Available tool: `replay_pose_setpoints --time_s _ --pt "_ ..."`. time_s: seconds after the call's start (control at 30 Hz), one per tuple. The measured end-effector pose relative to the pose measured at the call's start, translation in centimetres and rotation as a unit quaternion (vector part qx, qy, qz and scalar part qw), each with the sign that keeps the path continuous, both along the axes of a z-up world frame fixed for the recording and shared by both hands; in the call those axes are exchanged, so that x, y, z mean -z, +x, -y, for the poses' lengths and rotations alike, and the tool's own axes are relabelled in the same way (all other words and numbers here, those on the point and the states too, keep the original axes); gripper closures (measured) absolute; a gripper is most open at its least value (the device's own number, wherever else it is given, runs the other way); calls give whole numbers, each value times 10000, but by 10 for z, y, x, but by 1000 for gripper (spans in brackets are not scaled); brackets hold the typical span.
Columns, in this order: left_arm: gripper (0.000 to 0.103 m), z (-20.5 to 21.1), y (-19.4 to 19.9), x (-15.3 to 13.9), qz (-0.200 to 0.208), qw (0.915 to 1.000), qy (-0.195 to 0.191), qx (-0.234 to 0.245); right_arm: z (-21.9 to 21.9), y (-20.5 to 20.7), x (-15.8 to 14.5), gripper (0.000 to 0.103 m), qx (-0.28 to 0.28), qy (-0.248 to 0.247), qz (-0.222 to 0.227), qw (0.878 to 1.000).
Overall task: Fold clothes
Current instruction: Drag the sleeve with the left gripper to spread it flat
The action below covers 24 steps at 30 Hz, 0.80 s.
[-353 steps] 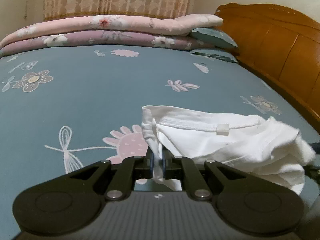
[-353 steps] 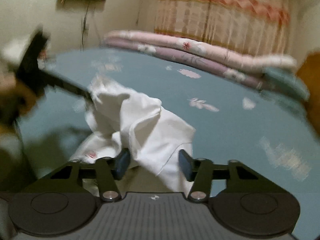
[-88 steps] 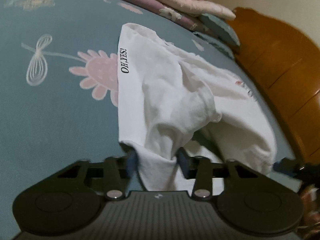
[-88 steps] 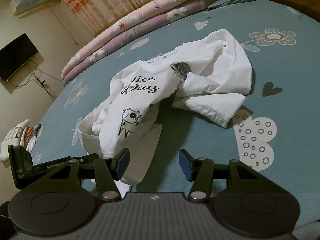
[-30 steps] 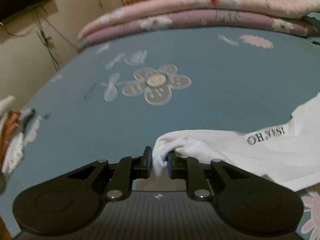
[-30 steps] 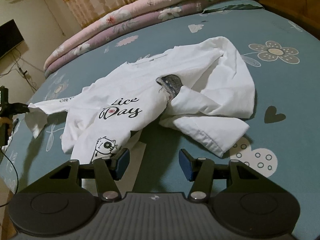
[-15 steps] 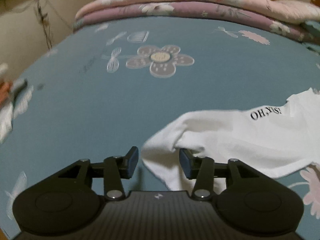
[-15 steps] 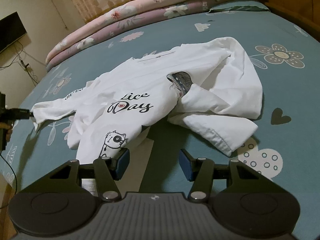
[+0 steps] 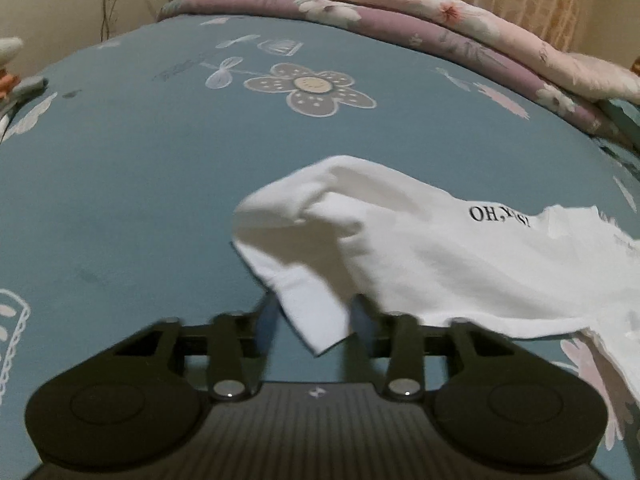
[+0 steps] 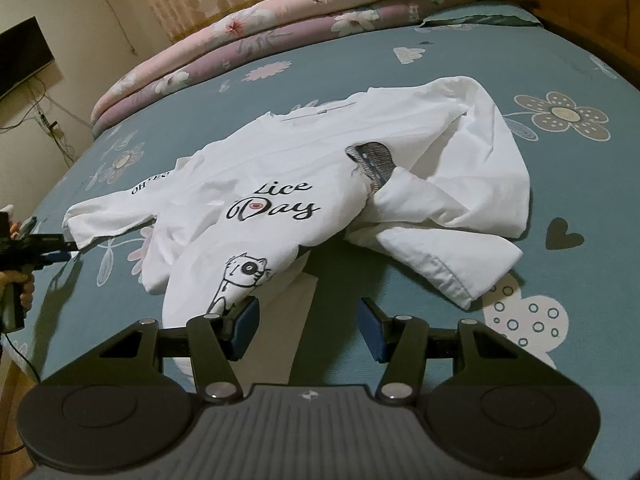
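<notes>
I see the white T-shirt (image 10: 304, 184) spread crumpled across the middle of the blue floral bedsheet (image 10: 440, 60). My left gripper (image 9: 312, 314), low in its frame, is closing its jaws around the sleeve cuff (image 9: 304, 304), not yet pinching. My right gripper (image 10: 307, 322) stands spread, nothing gripped, just below the shirt's hem.

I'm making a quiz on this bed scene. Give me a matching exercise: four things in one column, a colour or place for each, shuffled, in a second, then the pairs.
Things:
1. T-shirt
2. Bedsheet
3. Headboard
4. Folded quilts

Descriptions:
A. pink and purple, stacked along the far edge of the bed
B. white, with black lettering
C. blue-green, with printed flowers
D. orange-brown wood

Pairs: 1-B, 2-C, 3-D, 4-A
</notes>
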<state>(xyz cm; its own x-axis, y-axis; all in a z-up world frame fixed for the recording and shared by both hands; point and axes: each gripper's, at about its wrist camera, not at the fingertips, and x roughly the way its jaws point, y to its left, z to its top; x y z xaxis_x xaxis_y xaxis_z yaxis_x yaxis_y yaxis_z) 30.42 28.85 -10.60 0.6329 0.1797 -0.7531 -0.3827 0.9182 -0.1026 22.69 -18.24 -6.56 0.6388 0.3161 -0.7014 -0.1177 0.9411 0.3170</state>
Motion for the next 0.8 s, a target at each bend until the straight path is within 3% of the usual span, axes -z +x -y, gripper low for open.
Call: replay_pose_setpoints --time_s 0.03,0.07,0.13,0.5,0.8 --pt "81 4 2 0 -34 9999 127 13 -2 -1 0 44 -20 -4 7 10000" --pt "95 7 3 -1 -40 9998 212 30 -3 -1 -1 44 -43 -16 15 10000" --pt "100 5 0 -6 -8 9997 219 50 -4 -3 -4 44 -64 -55 37 10000" --pt "101 -40 -53 -59 221 9974 649 -226 -5 -9 -15 44 -68 -28 203 9998" --pt "101 -78 -65 -88 361 9958 695 -476 -12 -10 -20 44 -74 -102 259 9996"
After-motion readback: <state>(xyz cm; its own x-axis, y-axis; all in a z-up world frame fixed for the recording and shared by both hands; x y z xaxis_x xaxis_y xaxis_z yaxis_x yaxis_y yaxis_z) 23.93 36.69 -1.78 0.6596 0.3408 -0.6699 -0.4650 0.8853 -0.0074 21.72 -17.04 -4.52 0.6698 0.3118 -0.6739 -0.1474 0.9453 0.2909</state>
